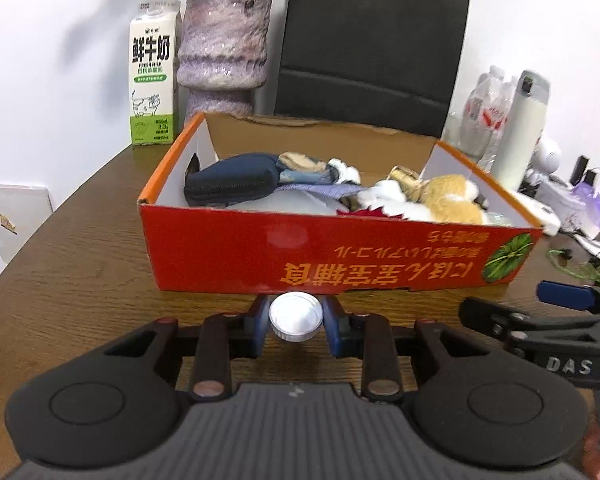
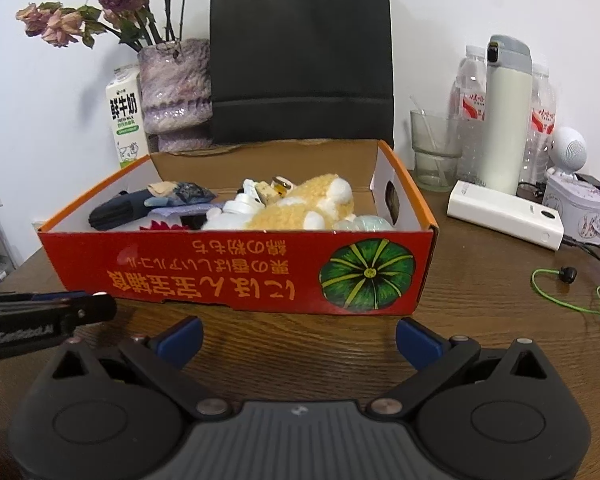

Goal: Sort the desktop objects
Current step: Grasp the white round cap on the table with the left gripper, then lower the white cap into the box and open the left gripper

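- The left gripper point(image 1: 296, 322) is pinching a small silver-capped jar point(image 1: 296, 317) low in the frame's centre, blue pads pressing both sides.
- The red box point(image 1: 236, 248) is sitting just above it, wall very near.
- The right gripper point(image 2: 298, 340) is hanging wide apart, empty, angling down.

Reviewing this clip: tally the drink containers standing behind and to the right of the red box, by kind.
Milk carton: 1
Water bottles and: 2 plainly visible
White thermos flask: 1
Drinking glass: 1
Total: 5
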`<state>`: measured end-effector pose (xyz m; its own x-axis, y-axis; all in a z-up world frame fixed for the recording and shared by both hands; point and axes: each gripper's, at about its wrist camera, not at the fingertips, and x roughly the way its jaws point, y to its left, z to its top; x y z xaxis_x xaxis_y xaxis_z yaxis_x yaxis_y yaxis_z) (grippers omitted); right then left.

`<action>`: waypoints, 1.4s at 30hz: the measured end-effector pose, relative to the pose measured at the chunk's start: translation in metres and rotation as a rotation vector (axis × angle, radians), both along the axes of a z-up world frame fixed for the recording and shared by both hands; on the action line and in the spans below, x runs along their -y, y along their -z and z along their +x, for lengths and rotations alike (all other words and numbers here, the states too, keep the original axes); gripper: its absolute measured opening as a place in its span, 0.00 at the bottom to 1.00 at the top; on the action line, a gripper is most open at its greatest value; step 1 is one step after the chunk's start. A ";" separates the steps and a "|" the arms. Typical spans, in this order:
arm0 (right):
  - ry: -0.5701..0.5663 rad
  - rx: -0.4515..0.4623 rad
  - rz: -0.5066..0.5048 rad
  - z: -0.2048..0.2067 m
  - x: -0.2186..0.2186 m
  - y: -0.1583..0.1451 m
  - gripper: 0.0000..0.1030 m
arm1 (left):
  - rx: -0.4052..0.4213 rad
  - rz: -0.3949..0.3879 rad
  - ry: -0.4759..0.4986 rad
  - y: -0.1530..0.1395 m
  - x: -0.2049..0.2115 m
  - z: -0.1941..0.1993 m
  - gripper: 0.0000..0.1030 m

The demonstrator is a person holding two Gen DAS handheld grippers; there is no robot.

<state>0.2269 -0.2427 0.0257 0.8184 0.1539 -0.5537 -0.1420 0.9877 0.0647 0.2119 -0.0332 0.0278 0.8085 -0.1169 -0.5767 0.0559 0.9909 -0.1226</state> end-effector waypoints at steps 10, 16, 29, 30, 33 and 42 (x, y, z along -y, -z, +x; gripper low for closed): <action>-0.014 0.104 0.008 -0.014 -0.003 -0.034 1.00 | 0.121 -0.055 -0.004 -0.037 -0.008 -0.009 0.28; -0.009 0.088 0.014 -0.007 -0.005 -0.039 1.00 | 0.162 -0.078 -0.003 -0.050 -0.004 0.009 0.28; 0.035 0.110 0.056 0.041 -0.004 -0.050 1.00 | 0.172 -0.065 -0.032 -0.047 0.001 0.063 0.33; 0.037 0.109 0.059 0.044 -0.004 -0.049 1.00 | 0.165 -0.068 -0.048 -0.044 0.000 0.068 0.59; 0.043 0.095 0.061 0.050 -0.001 -0.045 1.00 | 0.181 -0.069 -0.068 -0.041 -0.004 0.072 1.00; 0.051 0.102 0.060 0.037 0.000 -0.040 1.00 | 0.242 -0.080 -0.119 -0.054 -0.019 0.042 1.00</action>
